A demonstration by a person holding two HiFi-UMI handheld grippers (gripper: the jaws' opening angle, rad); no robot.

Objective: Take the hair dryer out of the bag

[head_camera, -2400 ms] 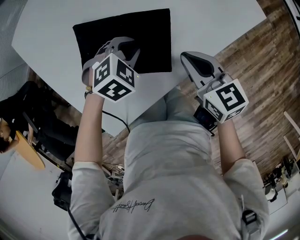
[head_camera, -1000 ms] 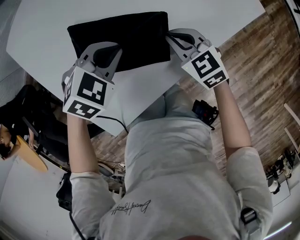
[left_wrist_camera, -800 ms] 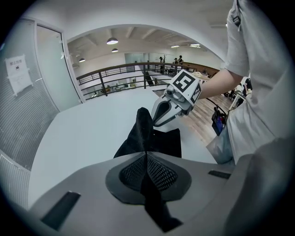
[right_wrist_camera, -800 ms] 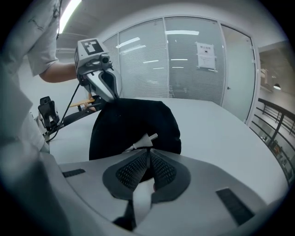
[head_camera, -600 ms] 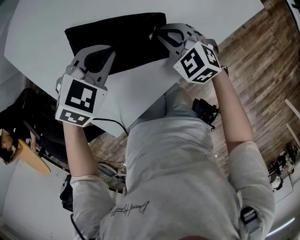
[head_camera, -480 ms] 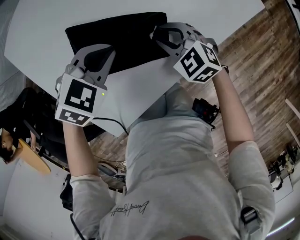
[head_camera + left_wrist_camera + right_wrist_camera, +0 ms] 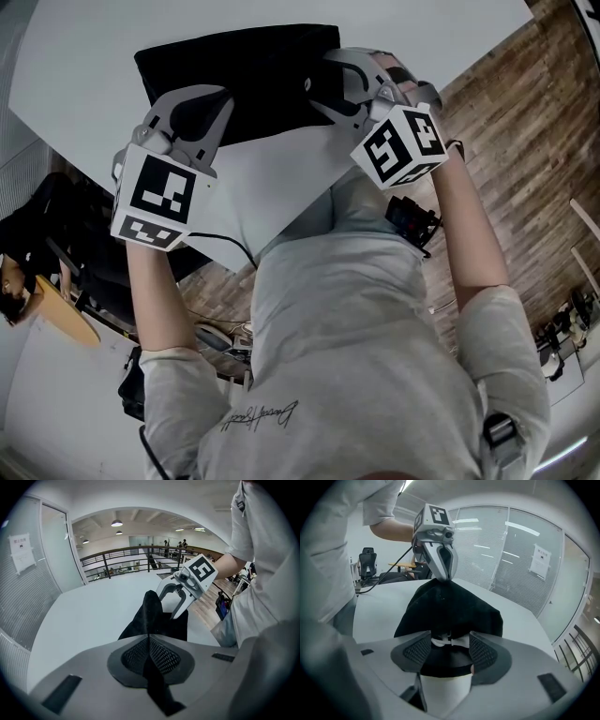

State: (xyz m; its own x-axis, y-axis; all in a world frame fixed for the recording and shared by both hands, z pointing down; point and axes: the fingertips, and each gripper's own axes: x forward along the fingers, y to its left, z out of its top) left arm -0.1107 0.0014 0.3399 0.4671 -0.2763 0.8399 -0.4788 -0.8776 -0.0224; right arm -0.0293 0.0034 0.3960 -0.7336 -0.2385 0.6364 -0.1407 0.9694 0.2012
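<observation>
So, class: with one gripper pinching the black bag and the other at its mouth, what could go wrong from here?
The left gripper pinches only a fold of the bag; the cloth may slip free when pulling starts.
The right gripper has just been opening its fingers around the bag's mouth; closing there could catch cloth together with the white part inside.

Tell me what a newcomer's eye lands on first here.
The black bag on the white table stands out first, pinched up into a peak at one end by the shut left gripper. At the other end the right gripper has just been opening its jaws. They straddle the bag's mouth without pressing on it, and something white peeks out there.
</observation>
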